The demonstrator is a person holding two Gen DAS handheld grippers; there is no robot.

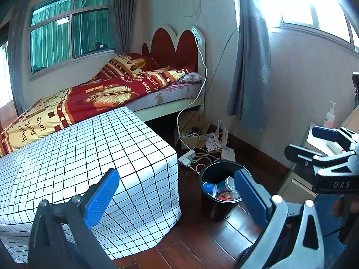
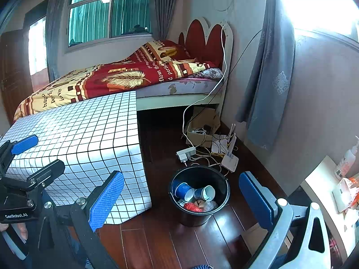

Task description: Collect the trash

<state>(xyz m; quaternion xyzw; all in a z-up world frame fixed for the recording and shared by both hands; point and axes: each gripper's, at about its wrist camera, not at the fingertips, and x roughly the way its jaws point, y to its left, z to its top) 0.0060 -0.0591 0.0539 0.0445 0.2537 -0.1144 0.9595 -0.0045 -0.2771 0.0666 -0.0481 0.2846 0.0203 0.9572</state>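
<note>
Through the left wrist camera we are looking across a dark red wooden plank floor toward a low table draped in a white cloth with a black grid, and behind it a bed with a red and yellow feather-print quilt. The round black plastic bin is standing on the floor just beside the table's corner, and two blue-and-white paper cups are lying in it over red scraps. Our left gripper is hovering above the floor with its blue-padded jaws spread wide and holding nothing. The right gripper is showing at the right edge, its jaws likewise apart.

Through the right wrist camera we are seeing the right gripper gaping empty over the bin. This view is revealing clear crumpled plastic inside it, and a white router among cables by the wall.
</note>
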